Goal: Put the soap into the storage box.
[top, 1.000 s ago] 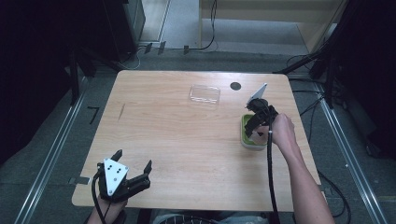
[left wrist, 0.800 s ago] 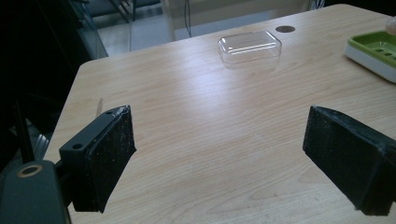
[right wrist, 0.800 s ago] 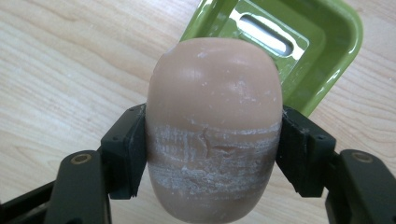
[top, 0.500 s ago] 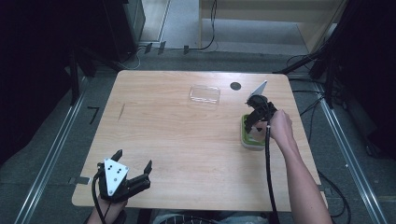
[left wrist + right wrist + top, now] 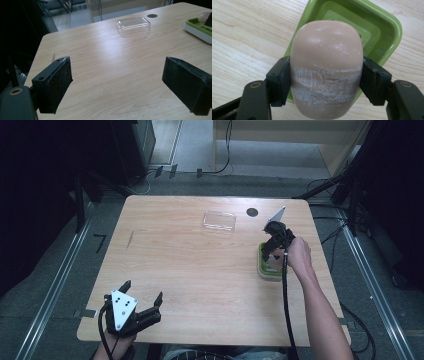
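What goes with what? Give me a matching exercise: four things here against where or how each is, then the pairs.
Things:
1. soap
2. green dish
3. clear lid
4. left gripper

States:
A. open, near the table's front left corner
B. clamped between the right gripper's jaws
C. lying alone toward the table's far edge
D. beneath the soap

Pairs: 1-B, 2-D, 3-C, 4-A

Tan soap (image 5: 326, 72) w/ white scuffs, green dish (image 5: 372, 32), pale wood table (image 5: 190, 265).
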Action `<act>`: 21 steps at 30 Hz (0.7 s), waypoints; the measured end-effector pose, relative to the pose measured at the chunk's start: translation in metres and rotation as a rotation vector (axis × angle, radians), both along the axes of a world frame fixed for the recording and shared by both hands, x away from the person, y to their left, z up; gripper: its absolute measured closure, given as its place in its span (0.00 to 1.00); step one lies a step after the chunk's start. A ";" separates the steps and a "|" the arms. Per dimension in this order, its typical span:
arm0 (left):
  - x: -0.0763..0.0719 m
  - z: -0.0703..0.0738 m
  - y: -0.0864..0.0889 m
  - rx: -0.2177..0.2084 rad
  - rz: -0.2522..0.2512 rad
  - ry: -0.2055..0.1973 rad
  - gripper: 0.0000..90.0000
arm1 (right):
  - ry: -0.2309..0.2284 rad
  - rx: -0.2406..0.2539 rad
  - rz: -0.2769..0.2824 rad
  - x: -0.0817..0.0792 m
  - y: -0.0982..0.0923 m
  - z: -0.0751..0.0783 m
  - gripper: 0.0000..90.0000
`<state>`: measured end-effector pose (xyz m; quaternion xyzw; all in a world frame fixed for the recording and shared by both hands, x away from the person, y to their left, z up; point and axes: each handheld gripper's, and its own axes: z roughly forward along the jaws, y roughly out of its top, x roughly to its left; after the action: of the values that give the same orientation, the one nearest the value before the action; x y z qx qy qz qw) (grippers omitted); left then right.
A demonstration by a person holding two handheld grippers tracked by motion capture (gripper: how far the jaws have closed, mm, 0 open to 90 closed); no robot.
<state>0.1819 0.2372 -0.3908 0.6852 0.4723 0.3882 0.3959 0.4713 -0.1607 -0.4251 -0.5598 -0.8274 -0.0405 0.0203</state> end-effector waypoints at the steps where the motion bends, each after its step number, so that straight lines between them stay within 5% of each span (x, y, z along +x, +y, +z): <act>1: 0.000 0.000 0.000 0.000 -0.001 0.000 0.11 | -0.005 0.001 -0.002 0.001 -0.001 -0.001 0.37; 21: 0.000 0.000 -0.001 0.006 -0.003 -0.001 0.11 | 0.005 0.009 -0.043 0.007 -0.001 -0.009 0.37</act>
<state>0.1814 0.2367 -0.3909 0.6867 0.4700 0.3895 0.3947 0.4779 -0.1615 -0.4344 -0.5775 -0.8149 -0.0433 0.0243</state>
